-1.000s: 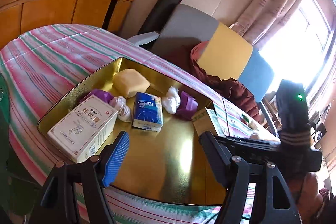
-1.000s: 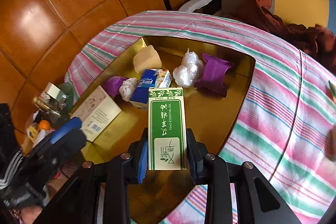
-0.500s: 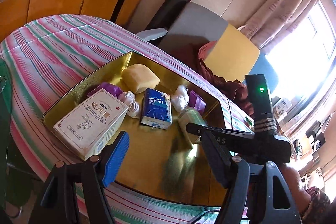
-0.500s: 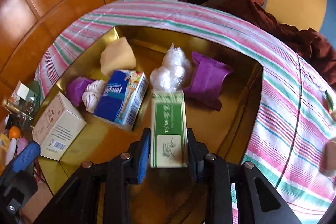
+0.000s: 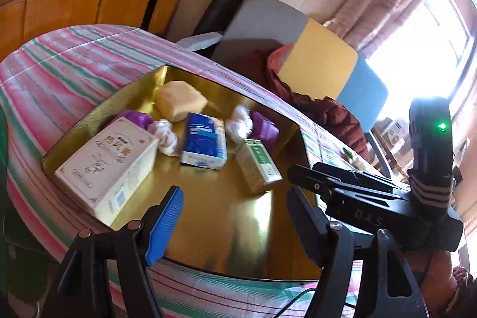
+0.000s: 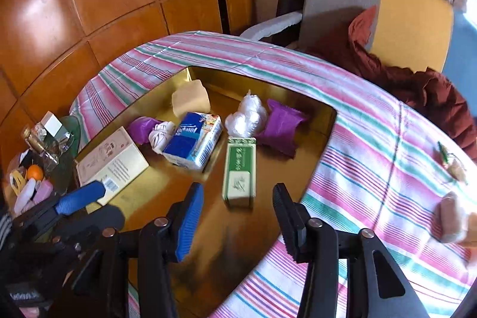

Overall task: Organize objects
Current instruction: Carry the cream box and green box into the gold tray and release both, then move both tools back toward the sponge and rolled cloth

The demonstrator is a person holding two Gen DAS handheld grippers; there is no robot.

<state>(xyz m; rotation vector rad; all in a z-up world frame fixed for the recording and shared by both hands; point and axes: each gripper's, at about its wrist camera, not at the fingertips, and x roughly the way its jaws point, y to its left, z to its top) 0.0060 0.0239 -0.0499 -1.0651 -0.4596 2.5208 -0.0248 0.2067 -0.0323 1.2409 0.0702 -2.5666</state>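
Note:
A gold tray lies on the striped tablecloth. In it lie a green and white box, a blue tissue pack, a cream box, a yellow sponge, a purple packet, a clear plastic wad and a purple and white bundle. My right gripper is open and empty, just behind the green box. My left gripper is open and empty over the tray's near part.
A small side table with bottles and an orange stands left of the tray. Loose items lie on the cloth at the right. A chair with yellow cushion and dark red cloth stands behind the table.
My right gripper opened and let go of the green box, which now lies flat in the tray, and it drew back. My left gripper shifted slightly.

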